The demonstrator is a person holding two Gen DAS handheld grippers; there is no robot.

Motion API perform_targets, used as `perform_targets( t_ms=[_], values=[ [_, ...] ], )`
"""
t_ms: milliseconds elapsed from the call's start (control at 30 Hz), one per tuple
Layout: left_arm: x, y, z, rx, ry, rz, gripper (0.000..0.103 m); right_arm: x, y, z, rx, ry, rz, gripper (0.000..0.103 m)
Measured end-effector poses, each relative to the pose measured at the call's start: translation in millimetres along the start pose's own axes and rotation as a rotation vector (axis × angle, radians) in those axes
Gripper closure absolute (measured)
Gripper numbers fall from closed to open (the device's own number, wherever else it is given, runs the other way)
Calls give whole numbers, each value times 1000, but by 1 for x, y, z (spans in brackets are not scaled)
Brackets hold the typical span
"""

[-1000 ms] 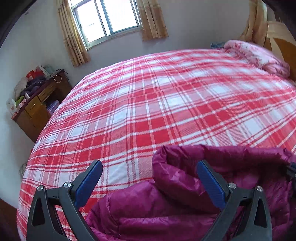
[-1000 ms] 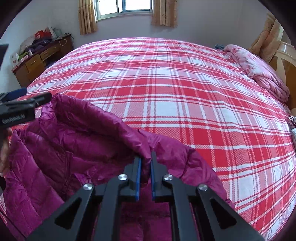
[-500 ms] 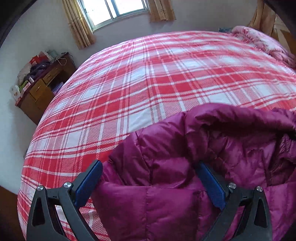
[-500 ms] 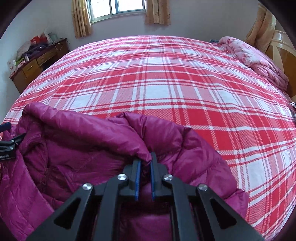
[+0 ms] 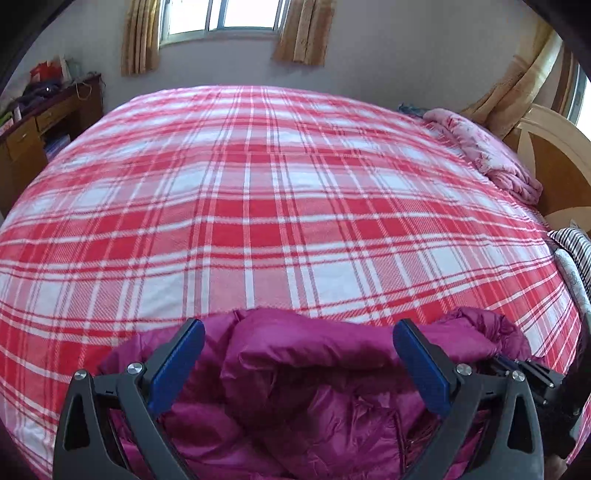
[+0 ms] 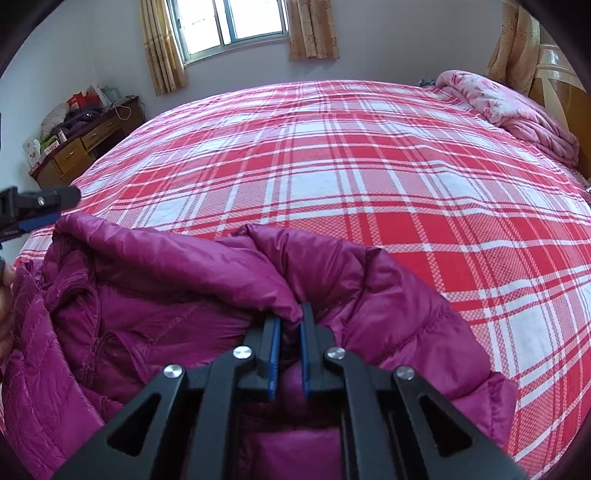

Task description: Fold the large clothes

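Observation:
A magenta quilted down jacket (image 5: 303, 398) lies bunched at the near edge of a red and white plaid bed (image 5: 258, 206). My left gripper (image 5: 299, 332) stands wide open above it, blue pads clear of the cloth on both sides. In the right wrist view the same jacket (image 6: 155, 295) spreads to the left, and my right gripper (image 6: 290, 314) is shut on a fold of its upper edge. The left gripper (image 6: 37, 210) shows at the far left edge there, above the jacket's corner. The right gripper's black frame (image 5: 532, 376) appears at the lower right of the left wrist view.
A pink flowered quilt (image 6: 517, 110) is heaped at the bed's far right by a wooden headboard (image 5: 554, 162). A cluttered wooden desk (image 6: 81, 144) stands at the left wall under a curtained window (image 6: 229, 26). Striped cloth (image 5: 576, 251) lies off the bed's right edge.
The left gripper swung right and rolled, so the jacket now sits lower between its open fingers. The right gripper sank slightly, still pinching the same fold.

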State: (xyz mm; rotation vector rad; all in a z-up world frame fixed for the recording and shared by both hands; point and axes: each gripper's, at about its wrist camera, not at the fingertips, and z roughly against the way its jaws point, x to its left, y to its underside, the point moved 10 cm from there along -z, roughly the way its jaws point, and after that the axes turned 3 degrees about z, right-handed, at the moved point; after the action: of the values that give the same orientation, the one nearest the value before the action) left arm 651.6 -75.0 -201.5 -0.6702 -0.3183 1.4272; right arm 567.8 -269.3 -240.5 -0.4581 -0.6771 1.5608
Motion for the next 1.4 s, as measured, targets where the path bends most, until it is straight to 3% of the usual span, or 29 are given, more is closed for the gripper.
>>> perform_targets(
  t_ms=[133,300,367,400,467,533,600,667,800,967,1133,1400],
  values=[
    [15,34,-18,65,-46,-8,1,1,-1,4,-11,-20,-9,93],
    [16,39,-16,53,-61,-34,1,-2,-15,44,-110,-17,-63,66],
    [16,39,-16,51,-68,-45,1,0,-30,65,-177,-12,-79,50],
    [17,39,-16,50,-71,-51,1,3,-40,73,-205,-9,-83,49],
    [18,35,-10,30,-90,-48,1,15,-57,73,-205,-8,-63,49],
    [17,21,11,-51,-97,-30,1,33,-67,58,-162,-25,-14,49],
    [10,3,38,-148,-57,-18,1,45,-67,38,-116,-27,5,49],
    [-4,-11,55,-193,3,-30,1,49,-58,21,-71,-36,5,52],
    [-27,-11,32,-118,61,-85,1,43,-35,0,-10,-22,9,56],
    [-8,29,-23,18,-62,-91,1,33,-19,0,3,-12,10,56],
    [-2,41,-33,50,-48,-64,1,33,-12,-9,14,5,20,56],
    [-4,45,-40,46,-131,-114,1,35,-10,-16,31,46,50,53]
  ],
)
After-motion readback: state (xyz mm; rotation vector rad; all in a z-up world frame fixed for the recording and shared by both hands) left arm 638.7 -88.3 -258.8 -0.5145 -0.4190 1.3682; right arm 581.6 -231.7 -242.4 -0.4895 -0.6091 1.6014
